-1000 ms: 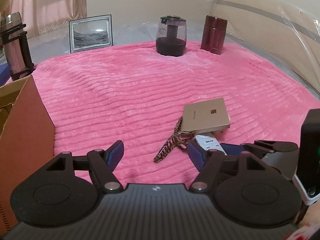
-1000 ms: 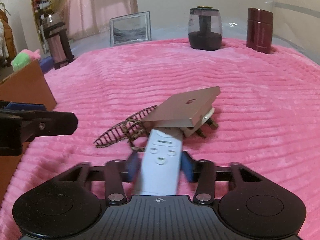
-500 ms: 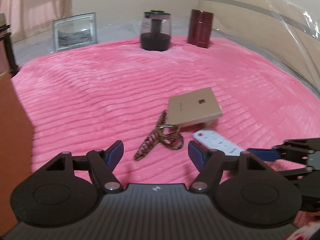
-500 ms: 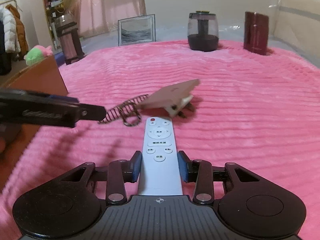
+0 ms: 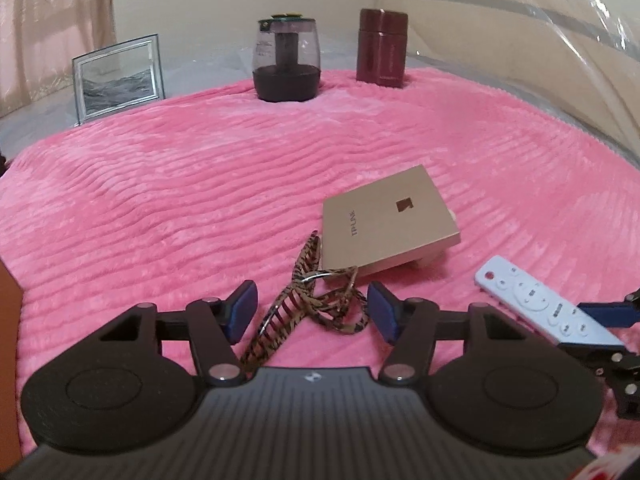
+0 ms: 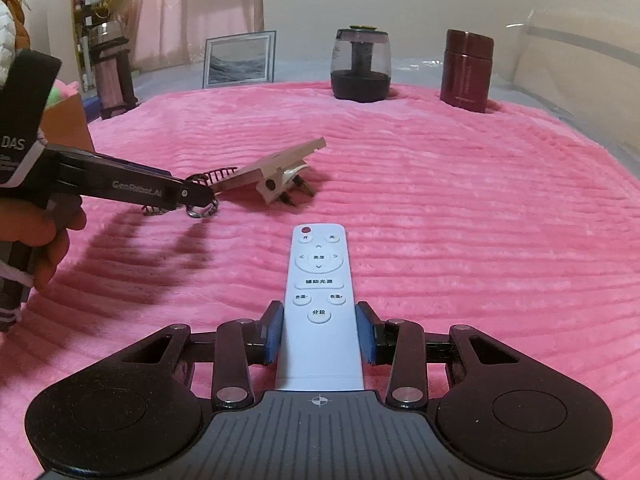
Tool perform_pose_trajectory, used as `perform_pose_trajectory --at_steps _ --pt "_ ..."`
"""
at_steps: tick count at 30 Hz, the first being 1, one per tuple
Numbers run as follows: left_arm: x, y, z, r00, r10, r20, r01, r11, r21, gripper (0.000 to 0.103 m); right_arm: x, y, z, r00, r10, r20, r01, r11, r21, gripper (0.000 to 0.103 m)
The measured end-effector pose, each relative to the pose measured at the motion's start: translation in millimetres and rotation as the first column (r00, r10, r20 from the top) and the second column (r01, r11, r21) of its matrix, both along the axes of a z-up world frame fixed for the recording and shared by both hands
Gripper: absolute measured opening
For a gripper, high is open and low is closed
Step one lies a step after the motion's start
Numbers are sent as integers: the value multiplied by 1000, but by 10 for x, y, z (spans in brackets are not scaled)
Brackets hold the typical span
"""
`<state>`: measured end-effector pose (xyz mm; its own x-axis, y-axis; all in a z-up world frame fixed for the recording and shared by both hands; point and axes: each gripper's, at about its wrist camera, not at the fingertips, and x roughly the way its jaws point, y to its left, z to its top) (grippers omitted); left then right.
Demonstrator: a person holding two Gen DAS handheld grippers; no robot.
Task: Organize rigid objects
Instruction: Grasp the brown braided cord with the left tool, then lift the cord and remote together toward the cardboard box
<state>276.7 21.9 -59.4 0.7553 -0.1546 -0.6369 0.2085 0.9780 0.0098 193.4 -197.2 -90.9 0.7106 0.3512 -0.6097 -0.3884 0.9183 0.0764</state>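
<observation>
The right hand-held gripper [image 6: 319,334] is pinching a white remote control [image 6: 319,292] between its blue pads [image 6: 273,334], gripping the lower body so that the button end is projecting forward above the pink ribbed blanket [image 6: 460,220]. Chinese characters are showing on the remote's buttons, including 亮度, 辅助光源 and 分段, beneath a red button at the top.

The left hand-held gripper [image 5: 312,312] is standing spread, its blue pads [image 5: 243,309] sitting on either side of a tortoiseshell-patterned hair claw [image 5: 308,304] lying on the blanket; whether either pad is touching the claw cannot be told. In the right wrist view, lettering reading "GenRobot.AI" is running along the left finger, and "DAS" is appearing on the body of the device.

Just beyond the claw, a gold-coloured square device [image 5: 386,220] marked "TP-LINK" is resting tilted on its white back part, with metal prongs protruding underneath in the right wrist view.

At the far edge of the blanket, a dark glass jar [image 5: 287,62] and a maroon canister [image 5: 382,50] are standing upright. A silver picture frame [image 5: 118,78] is standing to their left. A brown cardboard box [image 6: 66,122] is showing at the left.
</observation>
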Motion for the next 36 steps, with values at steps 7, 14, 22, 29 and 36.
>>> perform_pose_trajectory --at_steps 7,14,22,29,36 --pt "28 9 -35 1000 0 -26 -1 1000 -18 38 68 2 -18 1000 -6 -10 6 1000 19 36" --pt "-430 26 33 996 77 -54 -81 994 -78 35 50 -2 11 1000 -10 -30 11 999 34 36" --pt "-960 -30 74 995 84 -47 -89 991 -105 35 -95 -16 15 999 -23 -50 26 998 65 36" --pt "-934 -38 13 993 114 -11 -114 987 -110 36 -82 13 4 999 -22 -48 24 998 54 36" --pt "-853 -57 -39 994 108 -33 -112 986 -125 37 -35 30 -9 999 -15 -39 17 999 46 37"
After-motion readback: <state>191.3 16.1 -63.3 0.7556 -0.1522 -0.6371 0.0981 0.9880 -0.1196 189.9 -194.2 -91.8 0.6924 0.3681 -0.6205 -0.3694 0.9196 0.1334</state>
